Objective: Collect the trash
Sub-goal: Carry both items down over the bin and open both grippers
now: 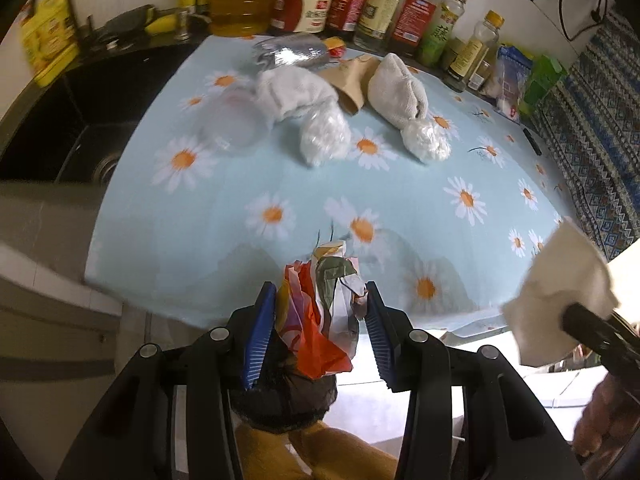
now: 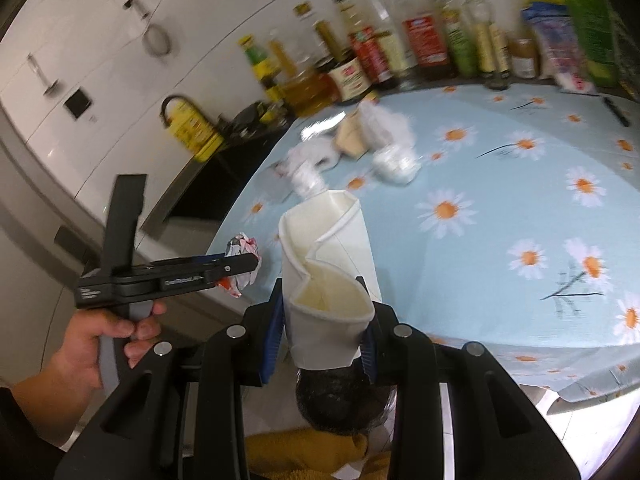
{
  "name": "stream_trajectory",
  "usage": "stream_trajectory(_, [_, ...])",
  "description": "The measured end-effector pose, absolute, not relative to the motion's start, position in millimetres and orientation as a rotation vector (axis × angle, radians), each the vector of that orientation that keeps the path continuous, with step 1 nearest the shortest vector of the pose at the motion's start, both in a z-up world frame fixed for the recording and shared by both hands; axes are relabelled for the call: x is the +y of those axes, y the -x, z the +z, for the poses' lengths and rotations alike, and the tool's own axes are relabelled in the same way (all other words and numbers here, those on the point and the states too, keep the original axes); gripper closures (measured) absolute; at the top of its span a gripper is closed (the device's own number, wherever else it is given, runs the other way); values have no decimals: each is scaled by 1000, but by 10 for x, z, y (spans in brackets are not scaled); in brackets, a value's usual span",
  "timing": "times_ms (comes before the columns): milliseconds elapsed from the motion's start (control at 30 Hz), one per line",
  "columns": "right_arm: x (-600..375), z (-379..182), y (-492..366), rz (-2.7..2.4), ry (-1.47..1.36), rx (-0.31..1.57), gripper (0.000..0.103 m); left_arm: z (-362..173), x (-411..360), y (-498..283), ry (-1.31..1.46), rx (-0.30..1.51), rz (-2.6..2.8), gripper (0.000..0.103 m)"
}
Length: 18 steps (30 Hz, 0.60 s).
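Crumpled wrapper (image 1: 324, 312), orange/white/grey, is sitting nearest the left wrist cam, pinched between the blue pads (image 1: 260, 340) of the left gripper (image 1: 322, 304); jaws are closing on it from both sides, and it's hanging over the near edge of the table. Black-lined bin (image 1: 288, 404) is showing directly underneath.

Right gripper (image 2: 324, 320) is clamping a crushed white paper cup (image 2: 328, 264), mouth facing the camera, also held out past the near table edge; in this view a dark bin opening (image 2: 344, 404) is sitting below it. From the left cam the same cup is showing as a white blur at far right (image 1: 560, 300).

Left hand (image 2: 92, 344) is gripping the left tool's handle, seen from the right cam.

Remaining trash is lying at the far side of the daisy tablecloth (image 1: 280, 176): two white cloth-and-plastic bundles (image 1: 304, 108) (image 1: 404, 104), a brown paper cup (image 1: 352, 80) on its side between them, and a clear lid (image 1: 232, 120) to their left. Condiment bottles (image 1: 360, 0) are lining the back wall. Black sink (image 1: 60, 132) is sitting left of the cloth.
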State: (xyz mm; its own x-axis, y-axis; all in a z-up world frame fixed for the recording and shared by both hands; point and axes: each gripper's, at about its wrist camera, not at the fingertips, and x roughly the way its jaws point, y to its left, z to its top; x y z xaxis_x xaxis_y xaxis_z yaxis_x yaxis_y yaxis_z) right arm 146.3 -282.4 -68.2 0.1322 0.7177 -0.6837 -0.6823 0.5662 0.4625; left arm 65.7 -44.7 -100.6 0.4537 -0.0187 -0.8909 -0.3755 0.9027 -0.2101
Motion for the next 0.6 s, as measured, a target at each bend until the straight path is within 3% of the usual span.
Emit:
stream_trajectory(333, [-2585,-848,-1214,1096,12,1033,69,-1116,-601,-76,454,1084,244,61])
stream_trajectory(600, [-2308,-1174,-868,1112,87,1100,69,-1629,-497,232,457,1146,202,61])
